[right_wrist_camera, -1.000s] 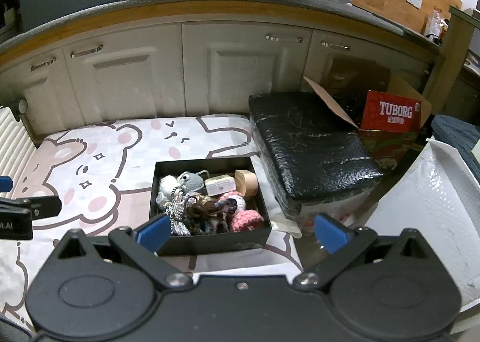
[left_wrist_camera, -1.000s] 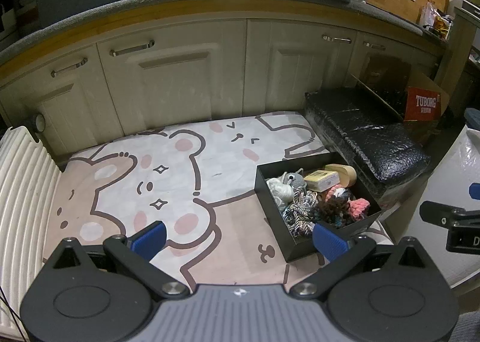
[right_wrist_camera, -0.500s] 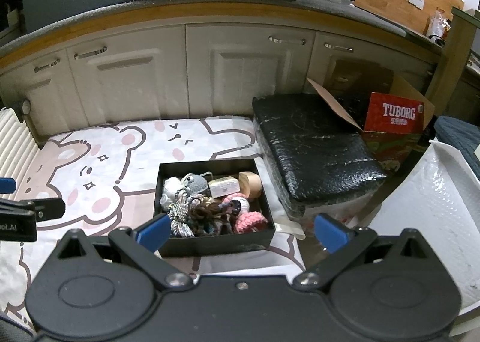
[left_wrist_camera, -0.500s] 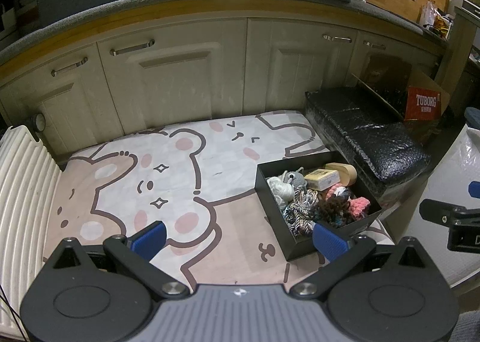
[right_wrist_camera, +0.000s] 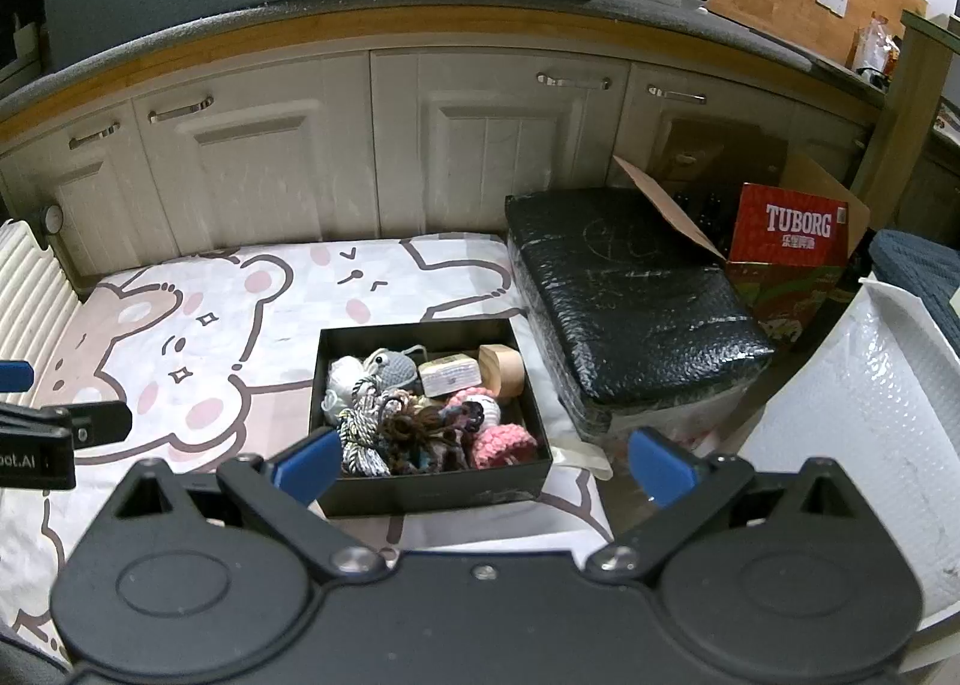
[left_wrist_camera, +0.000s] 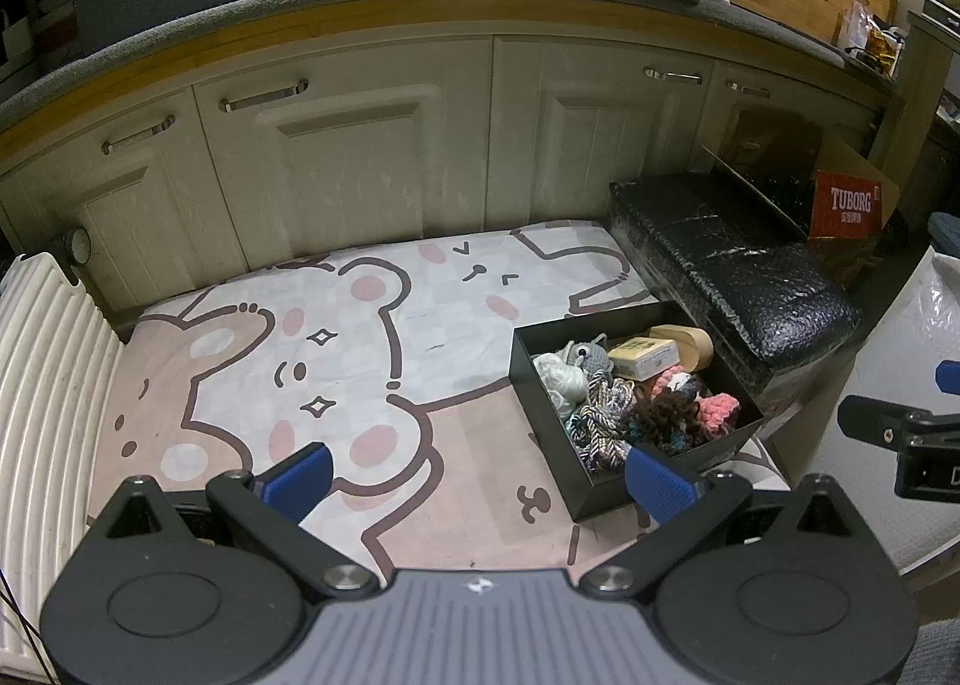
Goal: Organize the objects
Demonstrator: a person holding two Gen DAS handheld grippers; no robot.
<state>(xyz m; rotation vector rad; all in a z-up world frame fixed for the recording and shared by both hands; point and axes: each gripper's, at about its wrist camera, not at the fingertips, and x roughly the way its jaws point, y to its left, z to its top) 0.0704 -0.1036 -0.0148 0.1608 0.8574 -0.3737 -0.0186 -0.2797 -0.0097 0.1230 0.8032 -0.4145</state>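
A black open box [right_wrist_camera: 420, 490] [left_wrist_camera: 528, 379] sits on a cartoon bear mat [left_wrist_camera: 336, 361] [right_wrist_camera: 198, 337]. It is packed with yarn bundles [right_wrist_camera: 420, 427], a grey crocheted toy [right_wrist_camera: 393, 367], a small tan carton [right_wrist_camera: 450, 374], a wooden ring [right_wrist_camera: 504, 370] and a pink knit piece [right_wrist_camera: 504, 442]. My left gripper [left_wrist_camera: 477, 481] hovers open above the mat, left of the box. My right gripper [right_wrist_camera: 480, 466] is open over the box's near wall, with nothing between its fingers. Each gripper shows at the edge of the other's view.
Cream cabinet doors [right_wrist_camera: 480, 156] run along the back. A black wrapped block [right_wrist_camera: 630, 289] lies right of the box, with a red Tuborg carton [right_wrist_camera: 792, 241] behind it. A white bubble mailer [right_wrist_camera: 858, 433] stands at right, a ribbed white panel [left_wrist_camera: 42, 385] at left.
The right gripper has drifted slightly, so the box sits a little further right and lower in its view. The left gripper has barely moved. Both stay open.
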